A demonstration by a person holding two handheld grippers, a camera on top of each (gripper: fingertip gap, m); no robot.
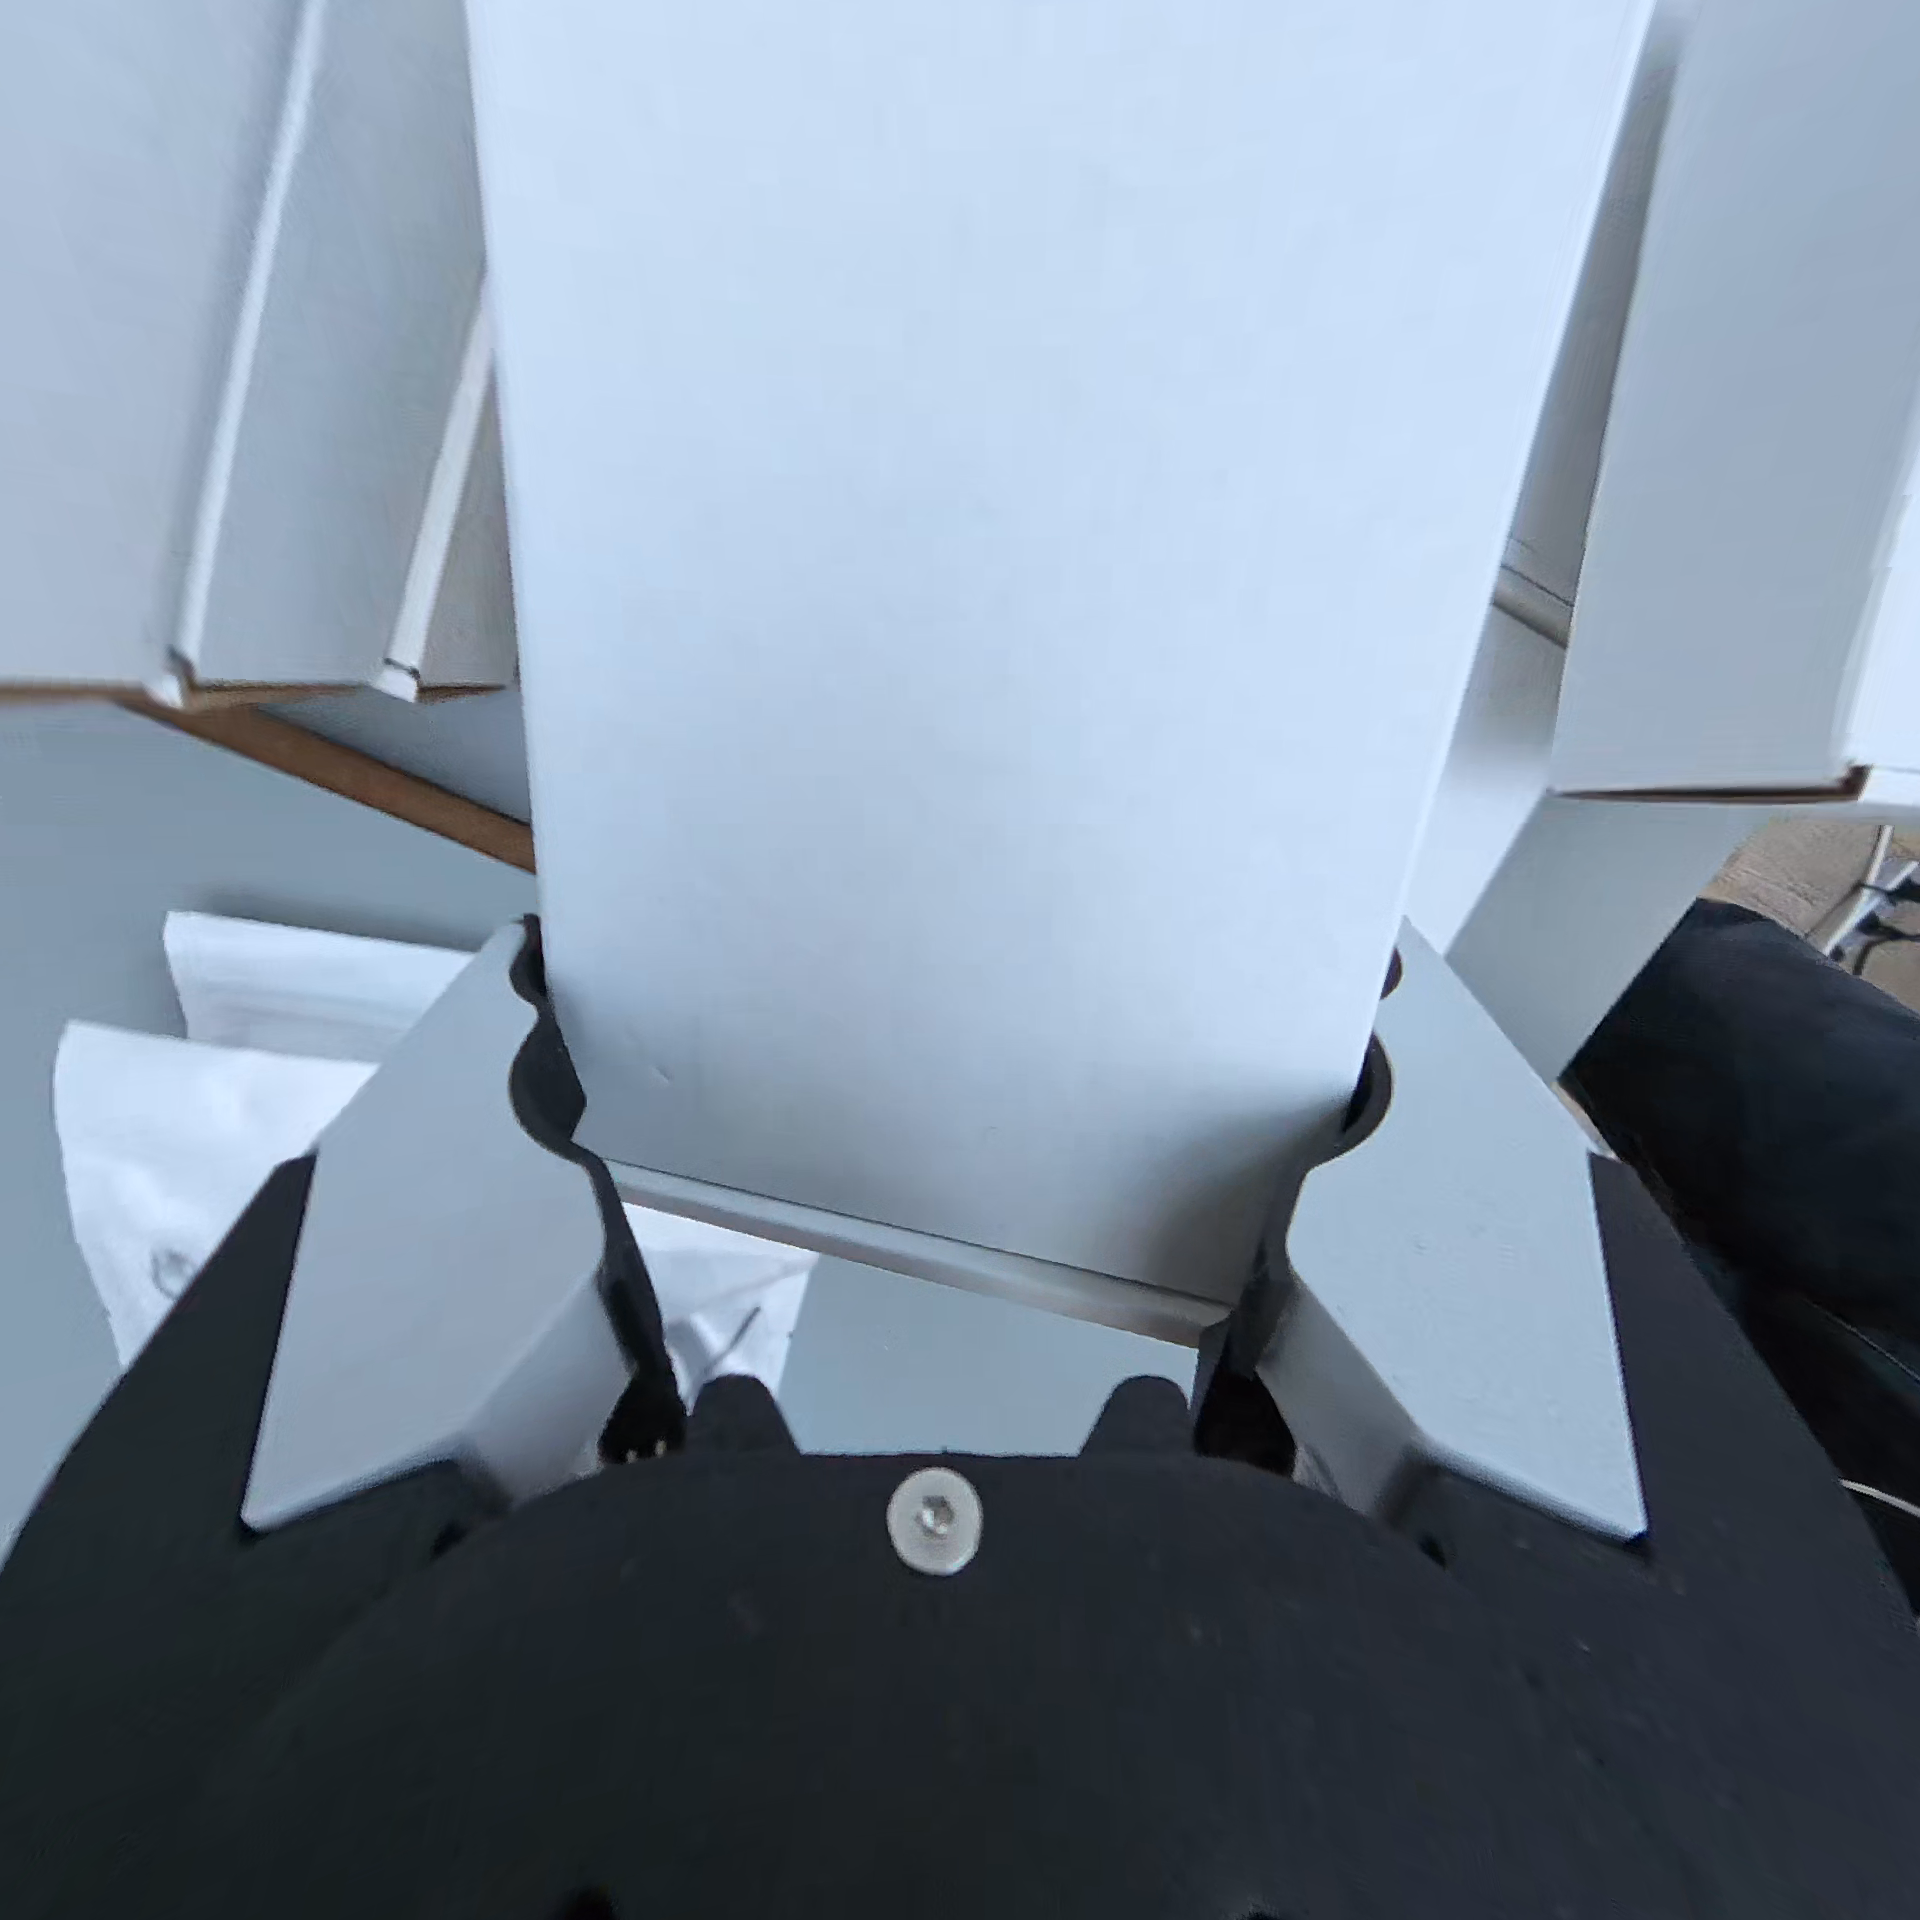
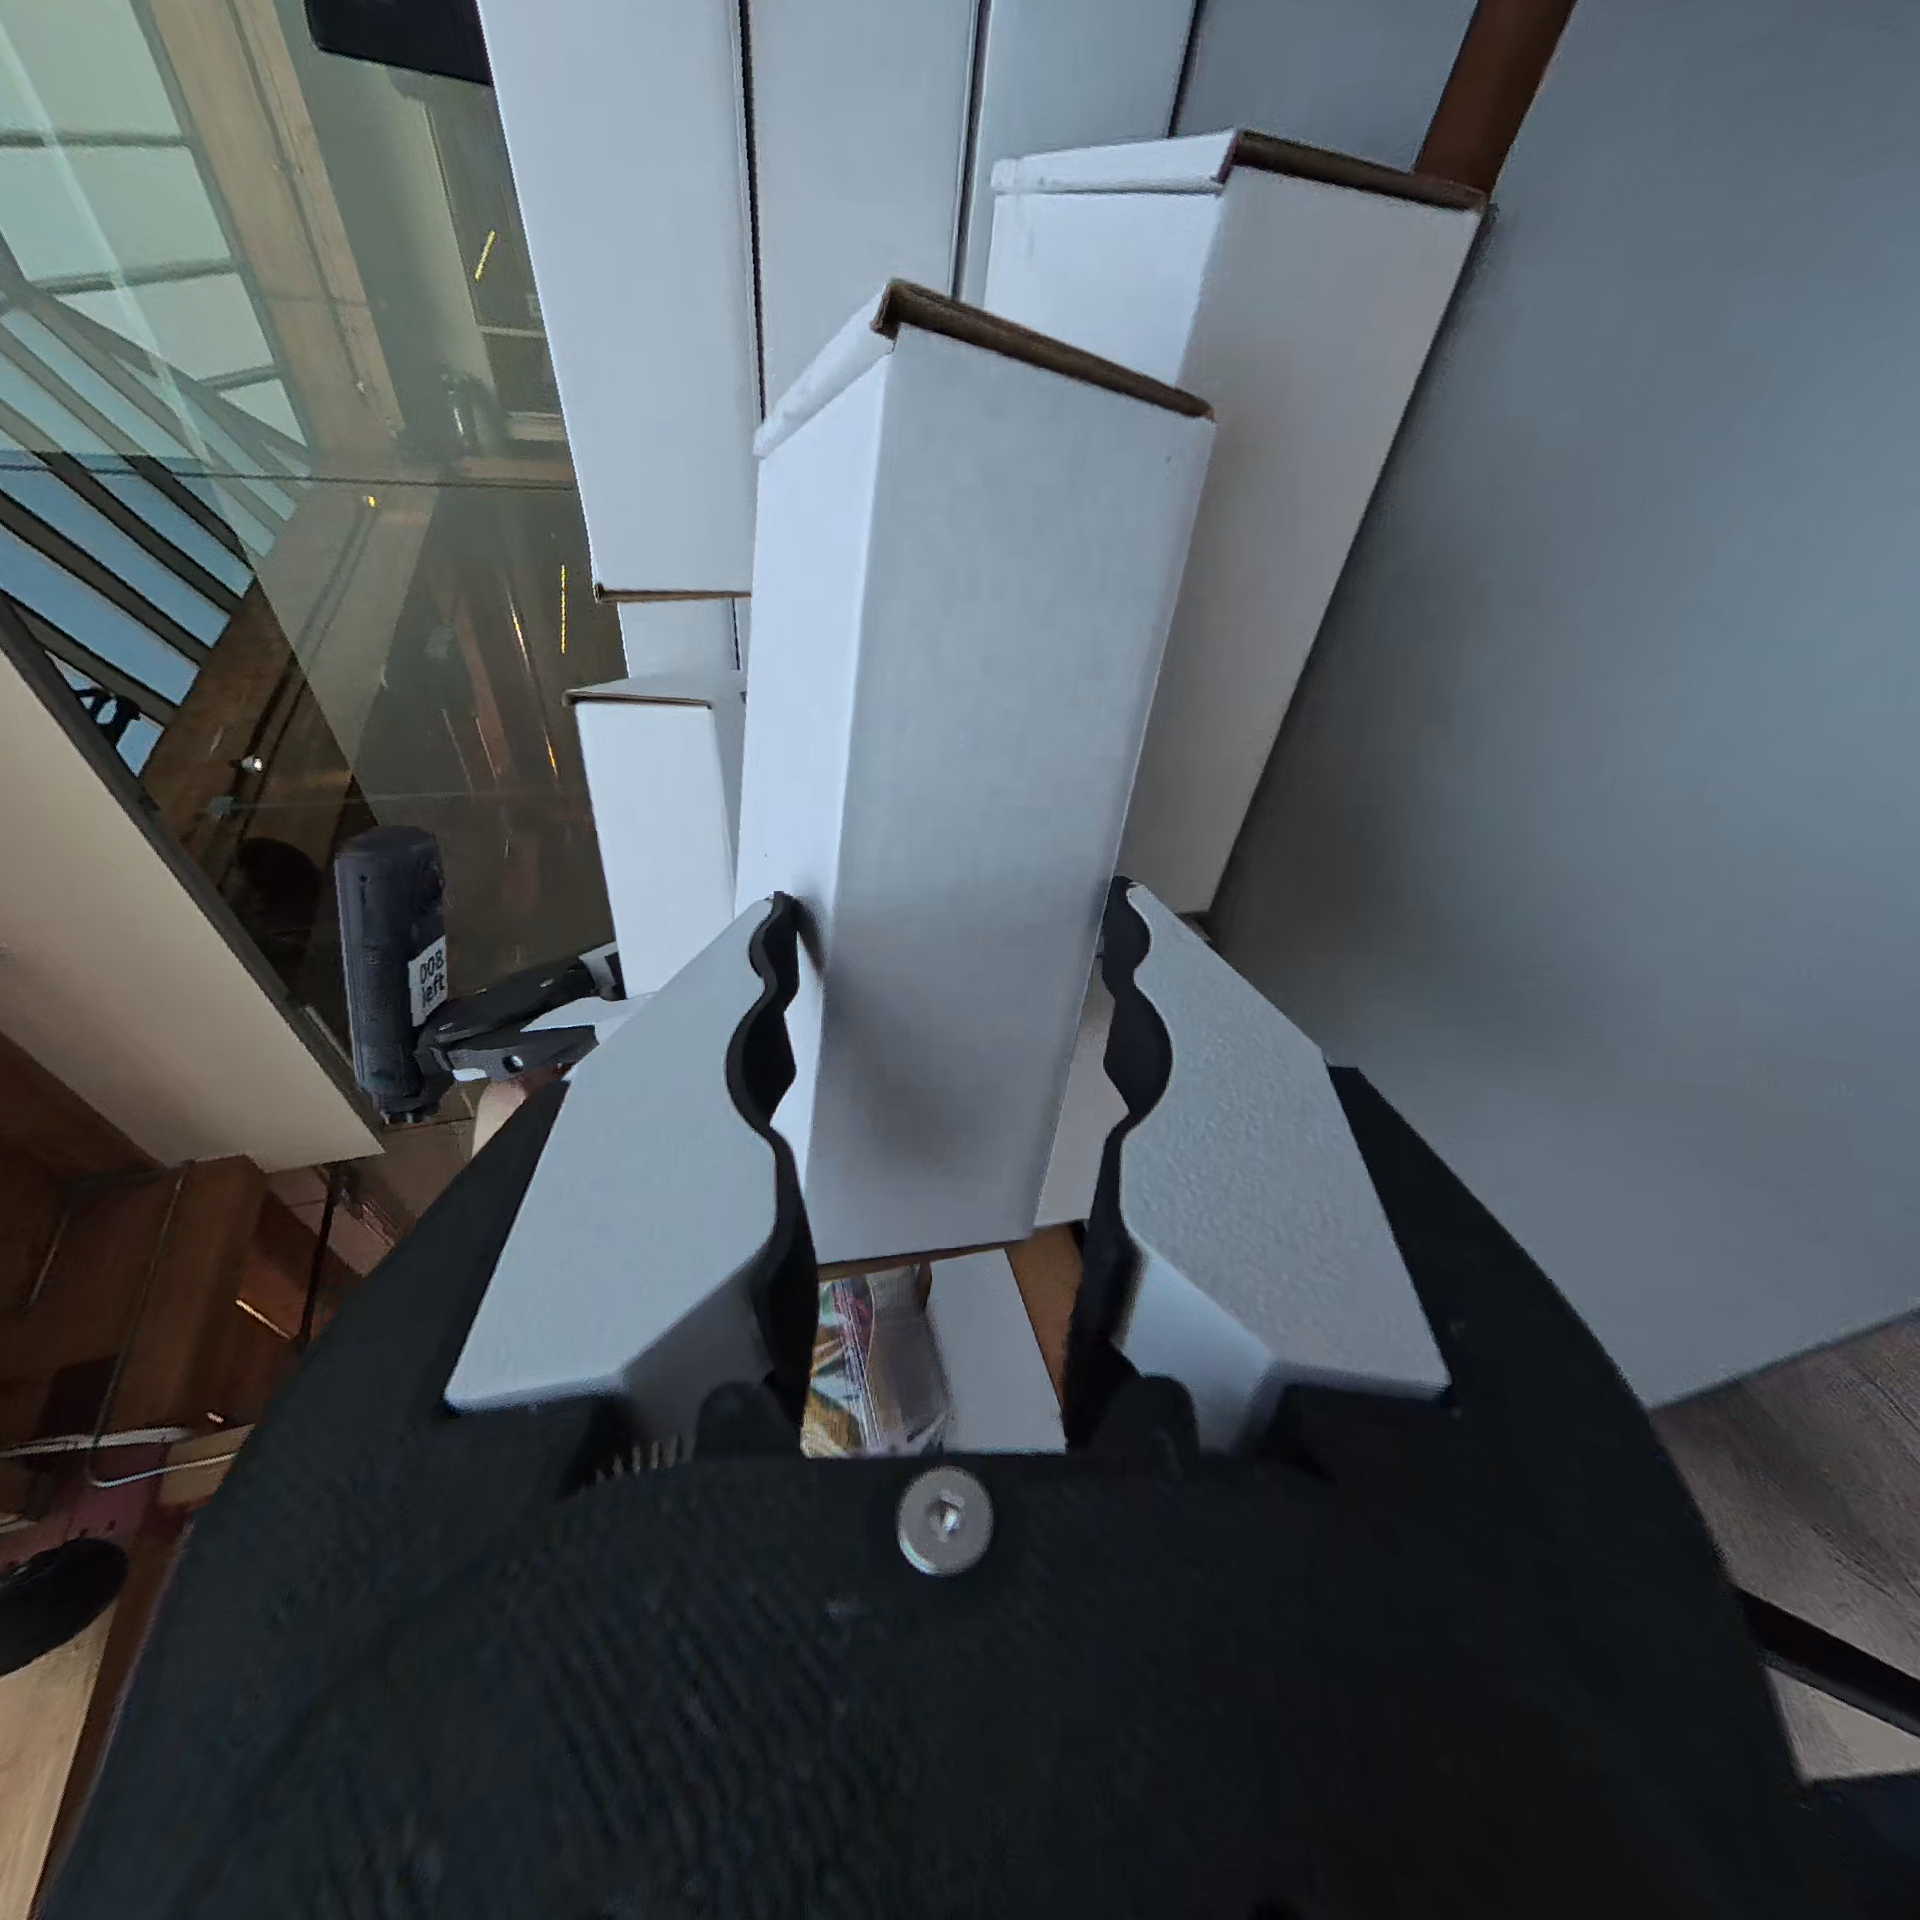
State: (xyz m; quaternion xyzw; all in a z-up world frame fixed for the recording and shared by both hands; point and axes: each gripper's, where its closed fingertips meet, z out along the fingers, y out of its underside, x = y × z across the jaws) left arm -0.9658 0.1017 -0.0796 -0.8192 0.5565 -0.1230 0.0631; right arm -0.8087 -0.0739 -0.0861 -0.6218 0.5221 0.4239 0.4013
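In the left wrist view my left gripper [image 1: 961, 935] is shut on a wide white cardboard box [image 1: 987, 520]; both black wavy pads press its sides near the close end, and the box fills the middle of the view. In the right wrist view my right gripper [image 2: 951, 899] is shut on a long, narrow white box [image 2: 966, 675] whose far end is open and shows a brown inside. The left pad tip touches its side and the right pad sits against its other edge. The left gripper [image 2: 499, 1029] also shows at the left of this view, with a black handle.
More white boxes lie close around: to the left [image 1: 125, 364] and right [image 1: 1745, 468], and behind the narrow box [image 2: 1247, 468] [image 2: 644, 312] [image 2: 655, 831]. A grey tabletop [image 2: 1610, 727], white wrapping [image 1: 208, 1122], a dark sleeve [image 1: 1766, 1143], a colourful printed item [image 2: 873, 1361] and a glass wall [image 2: 208, 416] are in view.
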